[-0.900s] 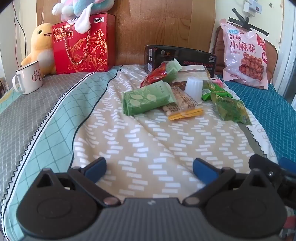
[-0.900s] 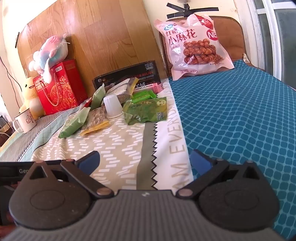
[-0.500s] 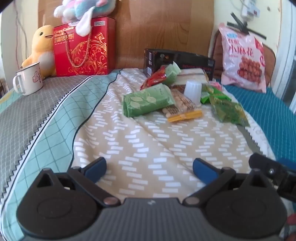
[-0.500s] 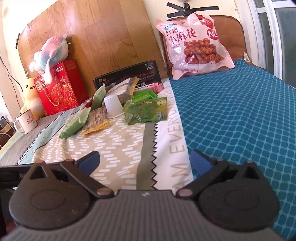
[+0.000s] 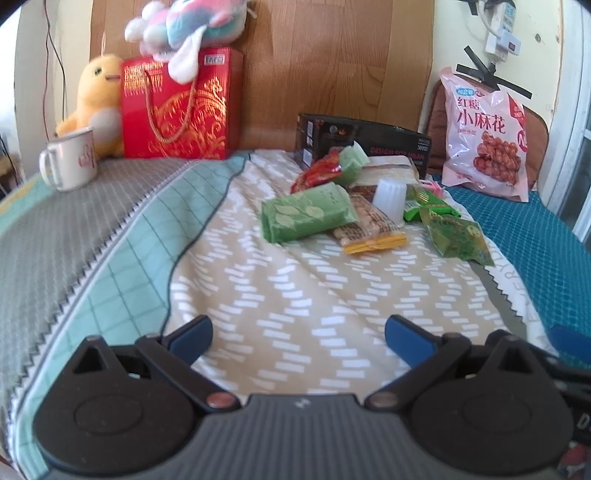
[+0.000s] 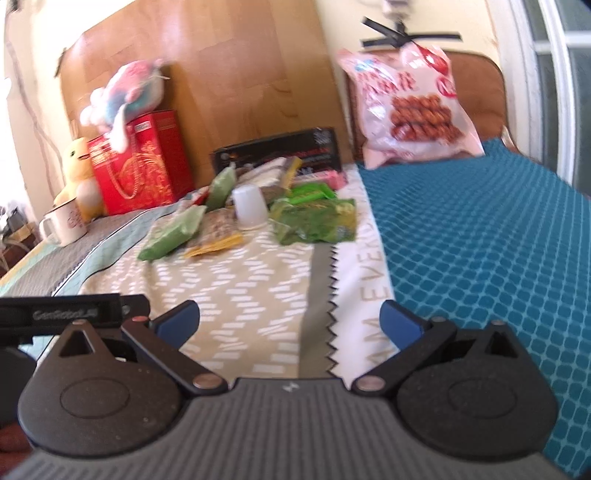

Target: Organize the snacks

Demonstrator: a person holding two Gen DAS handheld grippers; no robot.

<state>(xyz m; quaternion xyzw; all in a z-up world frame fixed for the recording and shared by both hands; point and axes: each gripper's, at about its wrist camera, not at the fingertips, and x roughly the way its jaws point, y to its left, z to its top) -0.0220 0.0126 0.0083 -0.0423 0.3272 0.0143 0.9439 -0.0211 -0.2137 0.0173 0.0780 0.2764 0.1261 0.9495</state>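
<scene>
Writing on pink bag (image 5: 487, 134): large Chinese characters "小麻花" with "红糖" above; picture of brown twisted snacks below; blurred in right wrist view
Writing on black box (image 5: 364, 144): "DESIGN FOR MILAN" in red on front face; smaller print too small to tell
Writing on red gift box (image 5: 177, 107): gold Chinese lettering at top, blurred; gold scroll pattern and rope handle on front
Writing on bed cover: grey capitals along white strip (image 6: 364, 280), partly readable as "AM EVER"
Writing on left gripper body: "GenRobot.AI", seen at left edge of right wrist view
Snack pile (image 5: 369, 206): on beige patterned part of bed, in front of black box, well apart from both grippers
Count in pile: 1 light green leaf-print packet (image 5: 308, 213); 1 clear packet with yellow edge (image 5: 369, 229) tucked partly under it; 1 white plastic cup (image 5: 389, 194) upside down; 1 dark green crinkled bag (image 5: 456, 236) at right; 1 red packet (image 5: 317, 171) at back; further packets behind, overlapping, number unclear
Pink bag place: propped upright against brown chair back, apart from pile
Other things: 1 white mug (image 5: 70, 158); 1 yellow duck toy (image 5: 94, 103); 1 pastel plush (image 5: 184, 26) on top of red gift box
Left gripper (image 5: 298, 334): blue-tipped fingers spread wide, holding nothing, low over beige cover
Right gripper (image 6: 290, 320): fingers spread wide, holding nothing, over zigzag seam of cover
</scene>
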